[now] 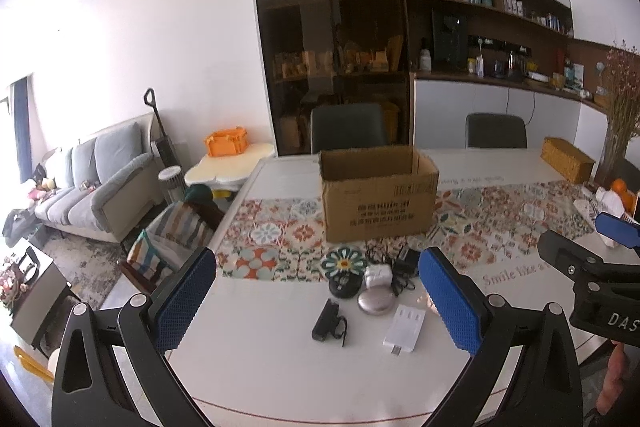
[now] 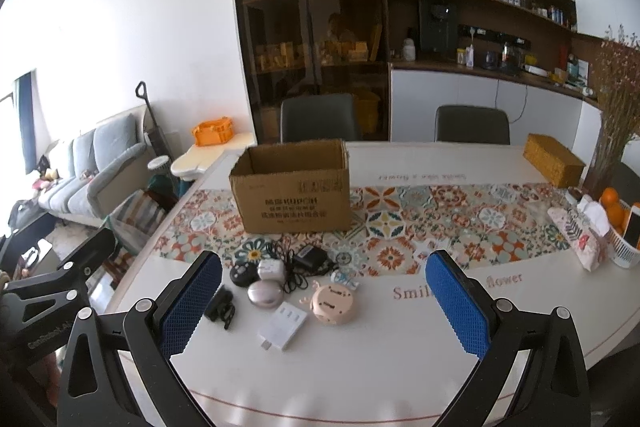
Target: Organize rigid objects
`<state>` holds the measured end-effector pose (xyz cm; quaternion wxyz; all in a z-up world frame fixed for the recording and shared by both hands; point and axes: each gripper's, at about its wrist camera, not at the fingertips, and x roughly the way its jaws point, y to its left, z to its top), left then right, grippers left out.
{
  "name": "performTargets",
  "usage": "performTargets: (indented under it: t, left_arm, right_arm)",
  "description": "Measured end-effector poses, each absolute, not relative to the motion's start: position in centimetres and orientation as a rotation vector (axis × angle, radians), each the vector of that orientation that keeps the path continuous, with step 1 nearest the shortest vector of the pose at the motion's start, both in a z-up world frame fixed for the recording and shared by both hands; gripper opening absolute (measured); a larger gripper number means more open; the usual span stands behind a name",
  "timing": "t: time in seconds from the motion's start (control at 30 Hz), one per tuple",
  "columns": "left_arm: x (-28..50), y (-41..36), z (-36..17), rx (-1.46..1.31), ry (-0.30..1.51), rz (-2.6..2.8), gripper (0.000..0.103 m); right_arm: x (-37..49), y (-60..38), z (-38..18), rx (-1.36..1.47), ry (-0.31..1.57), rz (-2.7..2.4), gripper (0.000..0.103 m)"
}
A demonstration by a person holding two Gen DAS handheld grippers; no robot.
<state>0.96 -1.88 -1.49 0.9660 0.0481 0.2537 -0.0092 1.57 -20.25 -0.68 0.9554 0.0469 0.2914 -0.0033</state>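
An open cardboard box (image 1: 378, 195) (image 2: 294, 185) stands on the patterned runner. In front of it lies a cluster of small items: a white flat adapter (image 1: 403, 327) (image 2: 283, 325), a black clip-like device (image 1: 328, 319) (image 2: 220, 305), a silver oval case (image 1: 375, 303) (image 2: 263, 294), a white cube charger (image 1: 377, 275) (image 2: 271, 270), a black round item (image 1: 343, 285) (image 2: 242, 274), a black power brick with cable (image 1: 405, 261) (image 2: 310, 259) and a pink round gadget (image 2: 333, 305). My left gripper (image 1: 316, 301) and right gripper (image 2: 324, 301) are open and empty, above the near table edge.
A woven box (image 2: 554, 165), a dried flower vase (image 2: 608, 147), a tissue pack (image 2: 580, 241) and a basket of oranges (image 2: 620, 223) stand at the table's right end. Two chairs (image 2: 320, 117) stand behind the table. A sofa (image 1: 92, 187) is at the left.
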Motion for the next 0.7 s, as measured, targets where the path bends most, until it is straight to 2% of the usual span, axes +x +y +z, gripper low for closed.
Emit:
performTargets:
  t: [0.33,0.7]
  left_arm:
    - [2.3,-0.2,-6.2,0.136,0.605,0.014,0.103]
    - [7.4,3.2,-10.3,0.183,0.705,-0.060,0.103]
  right_arm:
    - [2.8,-18.6,-4.4,0.090,0.676,-0.014,0.102]
    - [6.2,-15.0,-9.6,0.152,0.792,-0.064,0.102]
